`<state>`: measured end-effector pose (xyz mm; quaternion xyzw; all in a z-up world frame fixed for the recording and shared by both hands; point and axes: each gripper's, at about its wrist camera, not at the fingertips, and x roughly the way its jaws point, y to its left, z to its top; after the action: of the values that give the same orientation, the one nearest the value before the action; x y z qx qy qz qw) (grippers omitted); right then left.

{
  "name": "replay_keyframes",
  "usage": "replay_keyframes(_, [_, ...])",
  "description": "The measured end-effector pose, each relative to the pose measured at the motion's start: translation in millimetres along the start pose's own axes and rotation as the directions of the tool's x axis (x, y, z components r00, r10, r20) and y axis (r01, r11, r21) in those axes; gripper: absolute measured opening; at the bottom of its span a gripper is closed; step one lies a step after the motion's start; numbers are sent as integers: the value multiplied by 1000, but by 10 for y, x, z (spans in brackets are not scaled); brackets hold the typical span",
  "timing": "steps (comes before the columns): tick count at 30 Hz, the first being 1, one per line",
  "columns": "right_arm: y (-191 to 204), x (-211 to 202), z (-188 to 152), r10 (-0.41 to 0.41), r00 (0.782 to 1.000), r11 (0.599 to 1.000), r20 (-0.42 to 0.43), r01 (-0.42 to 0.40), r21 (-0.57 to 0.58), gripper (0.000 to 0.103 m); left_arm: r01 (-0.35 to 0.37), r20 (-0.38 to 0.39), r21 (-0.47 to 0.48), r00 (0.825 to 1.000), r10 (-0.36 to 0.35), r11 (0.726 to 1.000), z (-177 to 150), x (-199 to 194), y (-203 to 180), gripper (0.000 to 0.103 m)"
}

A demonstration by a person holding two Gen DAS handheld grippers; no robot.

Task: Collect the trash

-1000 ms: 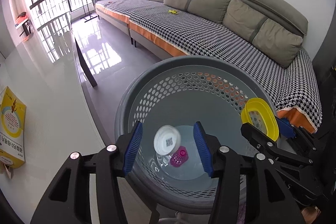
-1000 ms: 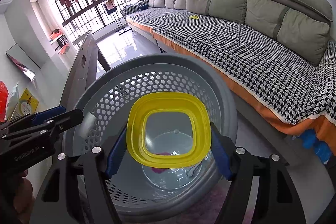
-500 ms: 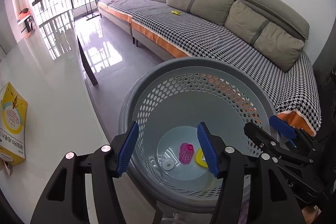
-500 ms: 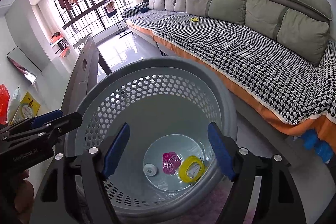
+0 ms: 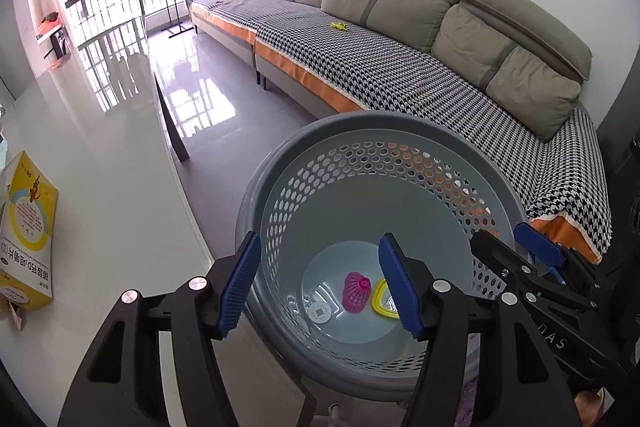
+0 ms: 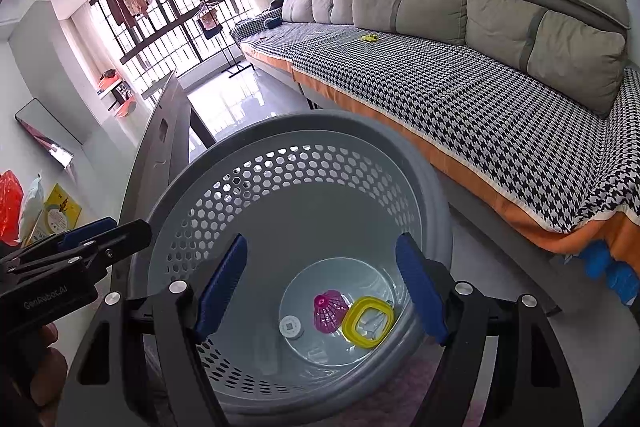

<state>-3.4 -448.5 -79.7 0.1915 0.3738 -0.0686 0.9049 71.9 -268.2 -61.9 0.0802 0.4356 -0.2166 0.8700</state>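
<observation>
A grey perforated waste basket (image 5: 496, 183) (image 6: 436, 195) stands on the floor below both grippers. On its bottom lie a pink shuttlecock (image 5: 356, 291) (image 6: 330, 311), a yellow square ring lid (image 5: 382, 301) (image 6: 368, 321) and a small white round cap (image 5: 319, 312) (image 6: 291, 326). My left gripper (image 5: 320, 283) hangs over the basket's near rim, its jaws still opening with nothing between them. My right gripper (image 6: 320, 285) is open above the basket and holds nothing. Each gripper shows at the edge of the other's view.
A long grey sofa (image 5: 400, 39) with a houndstooth cover runs along the right; a small yellow item (image 5: 338, 25) lies on it. A glossy white table (image 5: 80, 155) carries a yellow box (image 5: 26, 231) at left. A person's hand (image 6: 44, 367) holds the left gripper.
A second ago the left gripper held the white cap and the right held the yellow lid above the basket. Both opened, and the cap and lid now lie on the basket's bottom.
</observation>
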Motion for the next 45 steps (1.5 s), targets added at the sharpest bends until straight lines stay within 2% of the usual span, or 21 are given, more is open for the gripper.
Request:
replay_keyframes(10, [47,-41,-13,6,1000,1000,9,-6,-10,73,-16,29,-16,999,16,1000,-52,-204,84,60])
replay_keyframes(18, [142,-182,-55,-3,1000,1000,10,3,-12,73,-30,76,-41,997,33,999,-86,-532,203,60])
replay_keyframes(31, [779,-567,-113,51,998,993,38,-47,-111,73,-57,146,-134,986,77,989,-301,-1047,737,65])
replay_keyframes(39, [1420,-568,-178,117,993,973,16,-111,-201,73,-112,208,-202,966,154,973,-401,-1470,1271,70])
replay_keyframes(45, [1924,-555,-224,166,986,948,-1,-160,-274,73,-181,264,-272,931,254,945,-442,-1855,1762,76])
